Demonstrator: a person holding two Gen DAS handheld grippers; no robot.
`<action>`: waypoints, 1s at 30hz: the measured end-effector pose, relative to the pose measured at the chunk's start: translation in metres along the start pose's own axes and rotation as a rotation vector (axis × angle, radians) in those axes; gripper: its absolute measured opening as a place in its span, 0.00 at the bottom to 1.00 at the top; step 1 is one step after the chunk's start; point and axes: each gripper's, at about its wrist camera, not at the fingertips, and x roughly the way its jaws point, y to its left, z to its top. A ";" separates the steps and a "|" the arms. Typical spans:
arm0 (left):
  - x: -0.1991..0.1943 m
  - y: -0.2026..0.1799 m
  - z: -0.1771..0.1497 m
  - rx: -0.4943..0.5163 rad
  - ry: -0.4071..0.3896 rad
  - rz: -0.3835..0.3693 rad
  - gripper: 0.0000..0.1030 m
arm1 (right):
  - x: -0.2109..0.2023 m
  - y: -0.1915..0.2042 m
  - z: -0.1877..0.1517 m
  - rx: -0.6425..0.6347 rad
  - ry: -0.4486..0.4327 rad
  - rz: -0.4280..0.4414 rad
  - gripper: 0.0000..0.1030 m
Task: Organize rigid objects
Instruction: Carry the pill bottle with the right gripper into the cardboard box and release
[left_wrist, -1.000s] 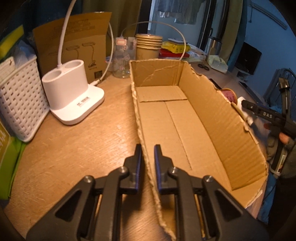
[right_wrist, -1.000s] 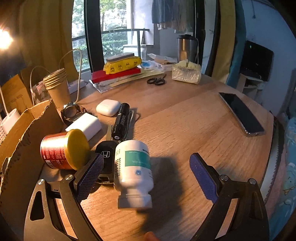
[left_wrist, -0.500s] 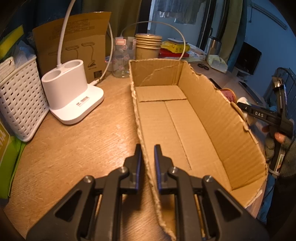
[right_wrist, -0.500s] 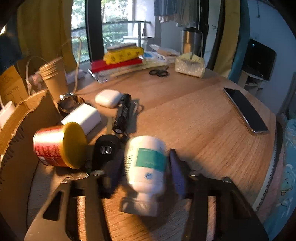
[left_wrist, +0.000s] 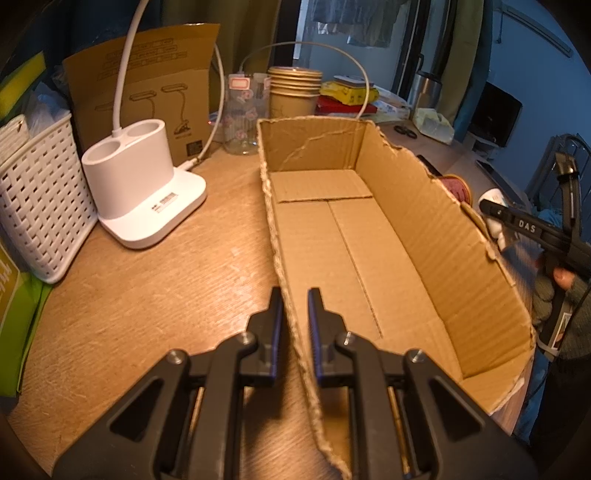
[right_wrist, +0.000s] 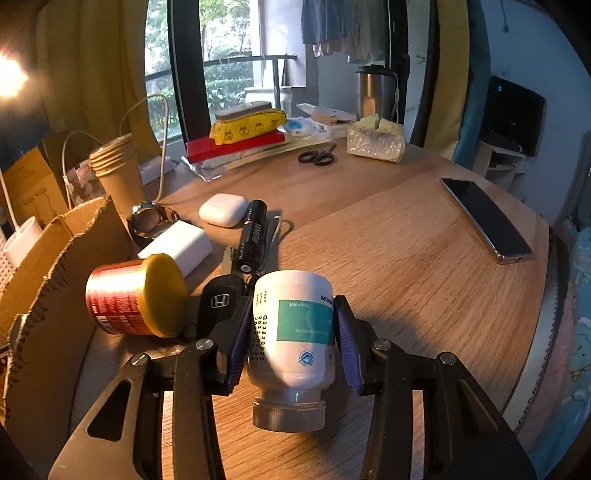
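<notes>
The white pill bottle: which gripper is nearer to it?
Right. The right gripper has its jaws closed on the white pill bottle; the left gripper clamps the cardboard box wall, away from it.

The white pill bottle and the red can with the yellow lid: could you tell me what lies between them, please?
A black car key fob lies between the white pill bottle and the red can, as the right wrist view shows.

1 cardboard box (left_wrist: 369, 236), 1 white bottle (right_wrist: 293, 332), 1 red can (right_wrist: 125, 295), 1 car key (right_wrist: 218, 301), 1 flashlight (right_wrist: 253, 236), 1 earbud case (right_wrist: 222, 209), 1 phone (right_wrist: 485, 219), 1 pr scissors (right_wrist: 317, 157).
</notes>
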 end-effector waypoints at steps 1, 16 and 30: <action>0.000 0.000 0.000 0.001 0.000 0.000 0.13 | -0.003 0.001 -0.001 0.004 -0.004 0.008 0.44; -0.001 -0.001 0.001 0.006 0.003 0.009 0.13 | -0.056 0.037 -0.003 -0.046 -0.110 0.116 0.44; -0.001 0.000 0.001 0.007 0.002 0.013 0.13 | -0.107 0.105 -0.006 -0.164 -0.177 0.312 0.44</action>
